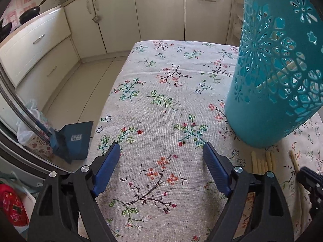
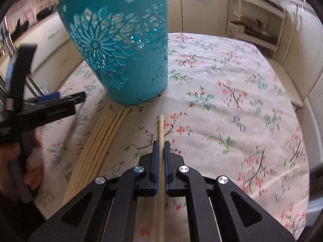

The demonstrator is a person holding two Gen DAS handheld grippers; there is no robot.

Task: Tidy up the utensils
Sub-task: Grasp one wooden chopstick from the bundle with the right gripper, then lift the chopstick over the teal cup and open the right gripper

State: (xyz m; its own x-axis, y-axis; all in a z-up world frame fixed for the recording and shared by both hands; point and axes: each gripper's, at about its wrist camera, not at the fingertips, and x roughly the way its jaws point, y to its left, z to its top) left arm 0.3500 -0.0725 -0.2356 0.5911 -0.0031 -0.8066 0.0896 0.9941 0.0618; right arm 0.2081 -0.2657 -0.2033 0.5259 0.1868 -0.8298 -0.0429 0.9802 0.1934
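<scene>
A tall teal holder [image 1: 270, 76] with cut-out flower patterns stands on the floral tablecloth [image 1: 161, 104]; it also shows in the right wrist view [image 2: 125, 48]. Some sticks show inside it through the holes. Several pale wooden chopsticks [image 2: 101, 141] lie side by side on the cloth just in front of the holder, and their tips show in the left wrist view [image 1: 262, 162]. My right gripper [image 2: 160, 144] is shut on a single chopstick [image 2: 161, 127] that points toward the holder. My left gripper [image 1: 161, 151] is open and empty, left of the holder, and appears in the right wrist view [image 2: 50, 104].
Cream kitchen cabinets [image 1: 121, 20] run behind the table. A blue dustpan [image 1: 74, 139] and a plastic bag [image 1: 30, 125] sit on the floor to the left. Frying pans [image 1: 30, 14] rest on the counter. An open shelf unit [image 2: 260, 24] stands at the back right.
</scene>
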